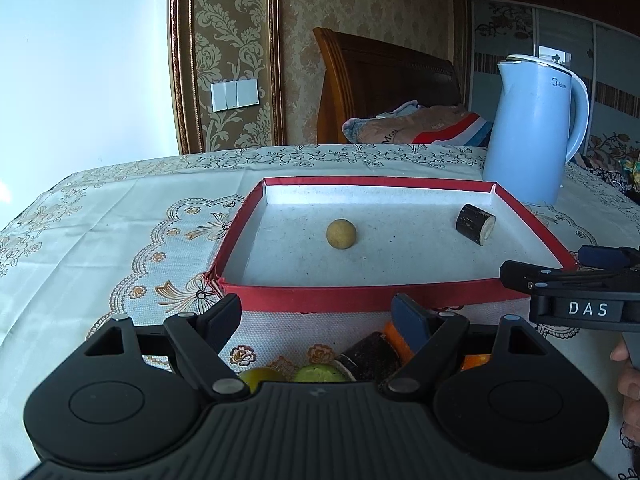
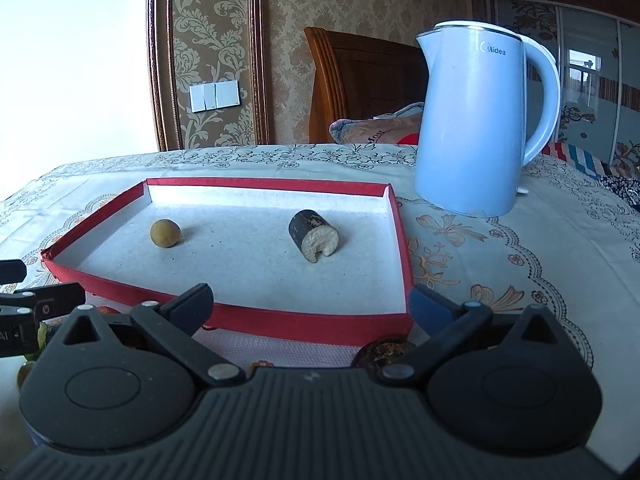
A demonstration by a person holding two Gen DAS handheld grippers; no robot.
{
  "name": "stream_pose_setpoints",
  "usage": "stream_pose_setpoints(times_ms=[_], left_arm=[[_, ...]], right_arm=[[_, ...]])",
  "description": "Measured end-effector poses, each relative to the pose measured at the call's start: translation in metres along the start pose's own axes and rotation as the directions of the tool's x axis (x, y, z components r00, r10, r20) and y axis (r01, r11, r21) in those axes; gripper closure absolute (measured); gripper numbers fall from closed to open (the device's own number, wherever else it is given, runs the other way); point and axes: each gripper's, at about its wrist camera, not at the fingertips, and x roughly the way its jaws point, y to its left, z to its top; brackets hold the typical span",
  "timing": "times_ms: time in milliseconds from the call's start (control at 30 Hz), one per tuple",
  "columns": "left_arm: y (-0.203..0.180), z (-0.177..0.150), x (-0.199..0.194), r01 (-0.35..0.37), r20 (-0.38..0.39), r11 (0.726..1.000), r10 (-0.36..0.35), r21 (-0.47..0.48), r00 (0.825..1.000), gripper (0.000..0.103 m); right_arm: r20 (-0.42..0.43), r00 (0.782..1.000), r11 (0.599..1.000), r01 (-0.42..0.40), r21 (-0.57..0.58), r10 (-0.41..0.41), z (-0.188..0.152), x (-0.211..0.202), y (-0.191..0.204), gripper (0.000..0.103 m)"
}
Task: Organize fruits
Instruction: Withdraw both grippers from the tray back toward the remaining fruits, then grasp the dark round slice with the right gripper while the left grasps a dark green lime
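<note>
A red-rimmed tray (image 1: 360, 298) with a white floor lies on the tablecloth and holds two things. One is a small round tan fruit (image 1: 341, 233) (image 2: 165, 233), the other a dark cut cylinder piece (image 1: 475, 224) (image 2: 314, 236) with a pale end. My left gripper (image 1: 316, 316) is open just short of the tray's near rim. Under it lie two green-yellow fruits (image 1: 320, 374), a dark cylinder piece (image 1: 372, 354) and orange pieces (image 1: 398, 338). My right gripper (image 2: 310, 306) is open over the near rim (image 2: 304, 324) with nothing between its fingers. A dark round fruit (image 2: 386, 350) lies below its right finger.
A light blue electric kettle (image 2: 476, 120) (image 1: 536, 128) stands on the table behind the tray's right corner. The right gripper (image 1: 544, 266) shows at the right edge of the left wrist view, with a hand (image 1: 630, 384) below it. A bed with bedding lies beyond the table.
</note>
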Motion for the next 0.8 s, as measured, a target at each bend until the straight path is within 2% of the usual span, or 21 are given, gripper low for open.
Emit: stream_pose_setpoints(times_ms=[300, 400, 500, 800], left_arm=[[0.008, -0.023, -0.017, 0.064, -0.022, 0.998, -0.063, 0.014, 0.998, 0.021], [0.006, -0.026, -0.019, 0.064, -0.018, 0.997, -0.063, 0.033, 0.998, 0.02], [0.001, -0.028, -0.017, 0.057, -0.028, 0.997, -0.056, 0.056, 0.998, 0.012], [-0.003, -0.037, -0.022, 0.04, -0.038, 0.995, -0.037, 0.087, 0.999, 0.011]], right_arm=[[-0.002, 1.0, 0.999, -0.009, 0.036, 0.009, -0.009, -0.013, -0.01, 0.0], [-0.008, 1.0, 0.999, -0.01, 0.049, 0.011, -0.011, -0.013, -0.012, 0.0], [-0.015, 1.0, 0.999, -0.008, 0.054, 0.009, -0.011, -0.012, -0.013, 0.0], [-0.027, 1.0, 0.999, -0.007, 0.044, 0.008, -0.012, -0.011, -0.011, 0.0]])
